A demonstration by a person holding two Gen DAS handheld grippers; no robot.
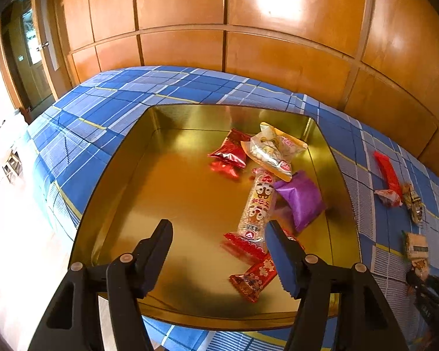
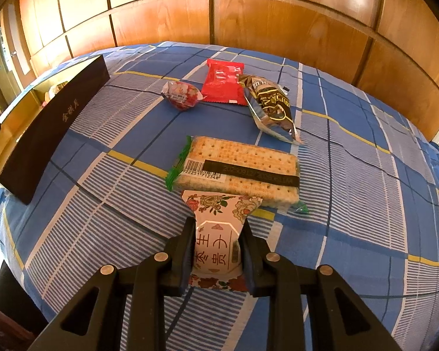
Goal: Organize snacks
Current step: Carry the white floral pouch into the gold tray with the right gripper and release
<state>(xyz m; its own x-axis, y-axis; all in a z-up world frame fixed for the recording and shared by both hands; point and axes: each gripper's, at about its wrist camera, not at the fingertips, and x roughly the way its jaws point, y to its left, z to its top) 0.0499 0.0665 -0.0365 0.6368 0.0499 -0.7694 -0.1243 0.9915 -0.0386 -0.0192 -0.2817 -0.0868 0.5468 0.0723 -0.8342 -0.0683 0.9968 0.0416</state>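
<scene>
Held packet: white wrapper [image 2: 216,242] with floral print at both ends and large dark characters down the middle
Where: raised just above the blue checked bedspread [image 2: 351,181], its far end overlapping the near edge of the cracker pack [image 2: 240,169]
Axis: long side runs away from the camera, along the fingers
Right gripper [image 2: 218,251]: nearly closed, pads pinching the packet's sides
Left gripper [image 1: 222,251]: jaws apart, nothing between them, hovering over the gold tin [image 1: 161,193]
In the tin: a small red pack [image 1: 228,152], a pale bag [image 1: 275,149], a purple pouch [image 1: 301,199], a long stick pack [image 1: 257,207] lying lengthwise, and a red bar [image 1: 253,278] nearest the jaws
On the bedspread: a round red-white sweet [image 2: 181,95], a red flat pack [image 2: 224,82], a dark foil bag [image 2: 272,108]
Tin from the right: dark side wall [image 2: 52,125], well left of the packet
</scene>
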